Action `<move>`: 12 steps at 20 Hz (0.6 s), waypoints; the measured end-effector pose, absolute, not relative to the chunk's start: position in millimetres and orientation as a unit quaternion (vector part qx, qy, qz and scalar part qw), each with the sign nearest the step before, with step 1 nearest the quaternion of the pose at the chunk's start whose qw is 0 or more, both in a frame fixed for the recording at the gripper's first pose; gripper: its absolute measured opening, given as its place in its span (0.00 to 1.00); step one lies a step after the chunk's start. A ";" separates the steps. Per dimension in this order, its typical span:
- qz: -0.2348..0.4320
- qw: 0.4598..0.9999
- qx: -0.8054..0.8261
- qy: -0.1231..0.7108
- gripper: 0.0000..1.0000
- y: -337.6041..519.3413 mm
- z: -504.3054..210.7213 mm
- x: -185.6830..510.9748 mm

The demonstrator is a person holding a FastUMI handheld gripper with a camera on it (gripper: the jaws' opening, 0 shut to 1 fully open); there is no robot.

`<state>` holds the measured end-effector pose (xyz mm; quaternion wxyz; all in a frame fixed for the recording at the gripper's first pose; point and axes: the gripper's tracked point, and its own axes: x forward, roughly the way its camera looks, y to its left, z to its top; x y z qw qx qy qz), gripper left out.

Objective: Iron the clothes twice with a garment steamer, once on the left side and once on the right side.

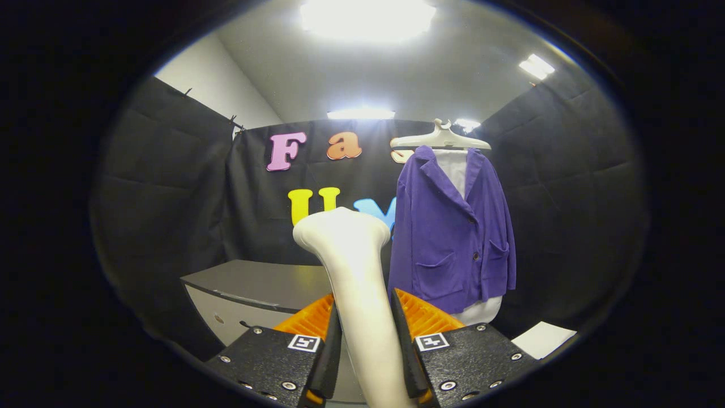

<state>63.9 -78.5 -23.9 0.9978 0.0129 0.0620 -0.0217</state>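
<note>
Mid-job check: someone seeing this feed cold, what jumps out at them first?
The white garment steamer stands out first, gripped between the tongs, whose two fingers press on its handle. Just beyond it, slightly to the side, a purple jacket over a white shirt hangs on a pale hanger against the black booth wall.

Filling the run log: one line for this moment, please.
gripper: shut on garment steamer | purple jacket: on hanger, beyond steamer | contact: none
</note>
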 end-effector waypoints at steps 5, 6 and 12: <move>-0.049 0.998 0.009 0.027 0.46 -99.0 17.7 104.2; -0.054 0.998 0.007 0.019 0.46 -104.1 26.7 113.6; -0.100 0.995 0.008 -0.029 0.46 -139.5 80.0 170.9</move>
